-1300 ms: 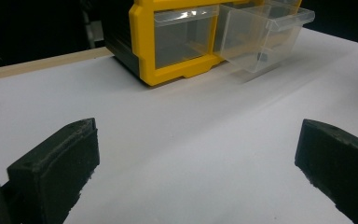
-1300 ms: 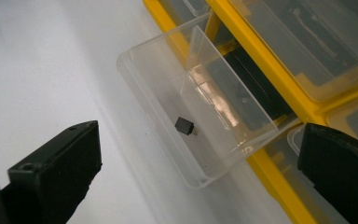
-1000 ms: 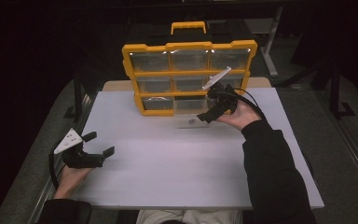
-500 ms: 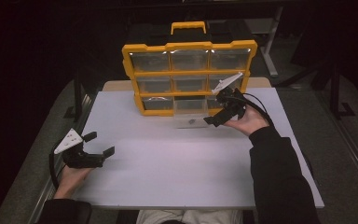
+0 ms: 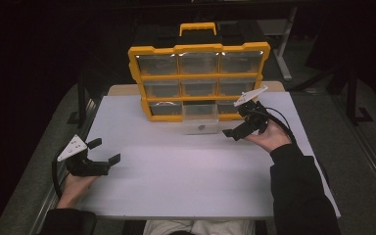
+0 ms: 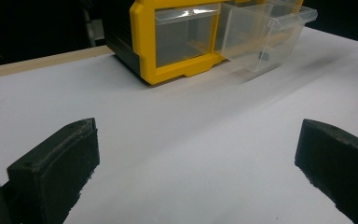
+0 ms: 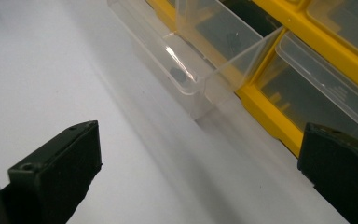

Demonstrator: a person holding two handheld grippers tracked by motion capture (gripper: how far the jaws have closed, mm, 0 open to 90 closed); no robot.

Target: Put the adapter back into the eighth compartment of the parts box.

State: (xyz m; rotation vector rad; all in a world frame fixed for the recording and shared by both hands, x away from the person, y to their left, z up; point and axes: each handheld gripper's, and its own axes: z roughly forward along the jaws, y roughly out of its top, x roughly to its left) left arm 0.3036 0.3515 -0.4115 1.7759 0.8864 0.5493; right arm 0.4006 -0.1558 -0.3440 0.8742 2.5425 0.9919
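Note:
A yellow organizer with clear drawers stands upright at the back of the white table. Its bottom middle drawer is pulled out over the table; the same drawer shows in both gripper views, with a small dark item inside. My right gripper hovers open just right of that drawer, jaws wide with nothing between them. My left gripper rests open near the table's front left, far from the organizer, holding nothing.
The white sheet covers most of the table, with a wooden edge showing at the back. Dark floor and metal legs surround it. The person's dark sleeve lies over the front right.
The right gripper has drawn back to the right and slightly toward me, away from the pulled-out drawer. The left gripper has stayed put.

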